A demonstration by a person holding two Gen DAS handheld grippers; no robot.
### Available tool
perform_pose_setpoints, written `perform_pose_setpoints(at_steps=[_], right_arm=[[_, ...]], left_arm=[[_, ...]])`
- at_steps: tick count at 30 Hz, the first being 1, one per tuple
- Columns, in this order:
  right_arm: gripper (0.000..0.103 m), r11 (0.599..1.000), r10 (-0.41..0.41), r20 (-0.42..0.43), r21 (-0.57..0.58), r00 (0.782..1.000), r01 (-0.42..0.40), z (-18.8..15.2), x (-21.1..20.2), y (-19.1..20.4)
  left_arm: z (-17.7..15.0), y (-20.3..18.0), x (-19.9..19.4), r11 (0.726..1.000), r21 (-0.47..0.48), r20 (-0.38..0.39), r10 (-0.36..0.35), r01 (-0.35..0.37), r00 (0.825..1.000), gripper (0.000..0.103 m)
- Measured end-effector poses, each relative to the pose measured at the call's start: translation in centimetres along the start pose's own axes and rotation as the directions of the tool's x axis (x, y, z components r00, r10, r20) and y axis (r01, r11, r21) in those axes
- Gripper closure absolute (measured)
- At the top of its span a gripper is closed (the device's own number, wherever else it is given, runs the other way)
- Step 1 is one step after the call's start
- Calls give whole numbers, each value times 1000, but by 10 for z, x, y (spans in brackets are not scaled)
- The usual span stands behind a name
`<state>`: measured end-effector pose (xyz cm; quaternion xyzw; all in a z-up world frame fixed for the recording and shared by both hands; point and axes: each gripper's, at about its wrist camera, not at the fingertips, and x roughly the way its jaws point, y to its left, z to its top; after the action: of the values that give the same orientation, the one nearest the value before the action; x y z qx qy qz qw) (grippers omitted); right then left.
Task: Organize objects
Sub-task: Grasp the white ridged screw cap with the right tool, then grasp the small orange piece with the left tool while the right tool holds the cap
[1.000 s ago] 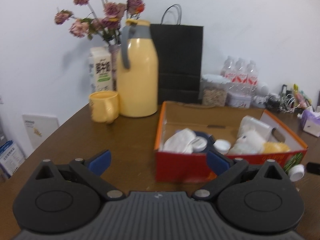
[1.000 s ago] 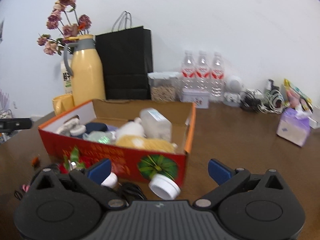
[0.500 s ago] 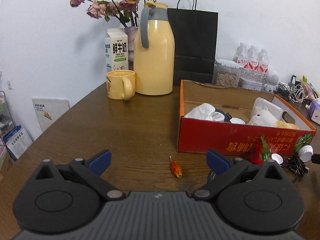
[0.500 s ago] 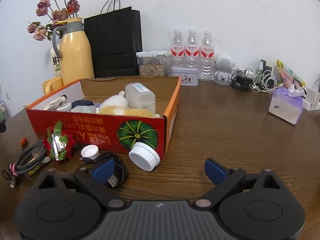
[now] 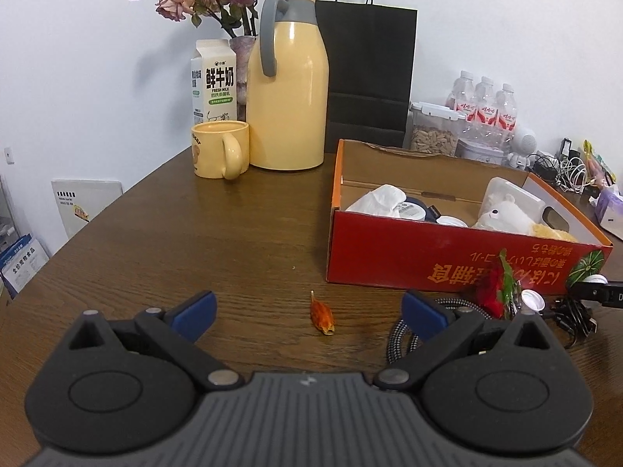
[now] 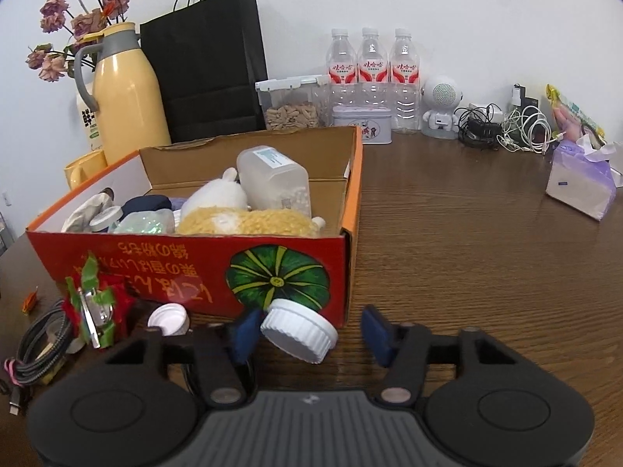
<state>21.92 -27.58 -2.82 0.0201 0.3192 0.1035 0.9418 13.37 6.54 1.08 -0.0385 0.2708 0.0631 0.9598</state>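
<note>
Two grippers hang low over the table (image 5: 163, 233): in the left wrist view the left gripper (image 5: 307, 313) stands wide open over bare wood at lower centre, a small orange scrap (image 5: 322, 315) between its jaws, with open tabletop stretching left to the edge. In the right wrist view the right gripper (image 6: 307, 330) has just been closing, its jaws around the white lid (image 6: 300, 329) at lower centre, the left pad touching it and the right apart. That lid leans against the red box (image 6: 155, 272), a cable (image 6: 35, 344) is cut off at the left, and clear wood lies right.
</note>
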Motion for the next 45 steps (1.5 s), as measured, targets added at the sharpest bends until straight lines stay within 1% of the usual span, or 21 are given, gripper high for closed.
perform_pose_setpoints(at_steps=[1, 8, 13, 16, 23, 27, 30, 35, 37, 38, 39, 41, 42, 43, 44, 45], right_arm=[[64, 1000, -1, 1, 1, 1000, 1, -1, 0, -1], [64, 1000, -2, 28, -9, 1000, 3, -4, -5, 0], [64, 1000, -6, 79, -22, 997, 8, -7, -16, 1], [64, 999, 5, 119, -37, 993, -1, -10, -26, 5], [64, 996, 51, 194, -88, 980, -35, -18, -48, 16], [64, 994, 65, 201, -97, 977, -46, -19, -50, 18], [64, 994, 68, 199, -102, 978, -48, -19, -50, 18], [64, 992, 74, 192, -113, 979, -53, -19, -48, 20], [64, 992, 75, 191, -115, 979, -54, -20, -48, 20], [64, 992, 75, 190, -115, 979, -53, -20, -48, 20], [64, 992, 75, 189, -116, 979, -53, -20, -48, 20], [64, 992, 75, 187, -117, 979, -54, -21, -47, 20], [64, 992, 76, 186, -118, 980, -54, -20, -47, 20], [64, 991, 76, 185, -118, 980, -55, -20, -47, 20], [64, 991, 77, 184, -119, 980, -56, -20, -46, 21], [64, 991, 78, 182, -120, 980, -56, -20, -46, 21]], left_arm=[[0, 0, 0, 1000, -2, -1, -1, 1, 1000, 0], [0, 0, 1, 1000, -5, -3, -3, 3, 1000, 0], [-2, 1, 0, 1000, -3, -6, -4, 4, 1000, 0], [-3, 0, 1, 1000, 1, -13, -2, 2, 1000, 0], [-8, -3, 8, 1000, 20, -51, 9, -8, 999, 0], [-12, -4, 13, 1000, 28, -78, 0, 3, 997, 0], [-14, -5, 18, 1000, 25, -98, 10, -8, 995, 1], [-6, 1, 29, 1000, -27, -110, 11, -14, 994, 14], [-3, 1, 37, 999, -35, -122, 21, -26, 992, 23], [-1, 1, 41, 999, -36, -134, 22, -27, 991, 26], [-1, 0, 45, 999, -34, -147, 19, -25, 989, 33], [0, -5, 48, 999, -9, -143, 33, -34, 989, 41], [0, -7, 49, 1000, -3, -139, 27, -27, 990, 50], [0, -8, 48, 1000, 3, -134, 21, -21, 991, 67], [-1, -9, 48, 1000, 9, -129, 18, -17, 991, 76], [-1, -10, 47, 1000, 11, -126, 13, -12, 992, 90]])
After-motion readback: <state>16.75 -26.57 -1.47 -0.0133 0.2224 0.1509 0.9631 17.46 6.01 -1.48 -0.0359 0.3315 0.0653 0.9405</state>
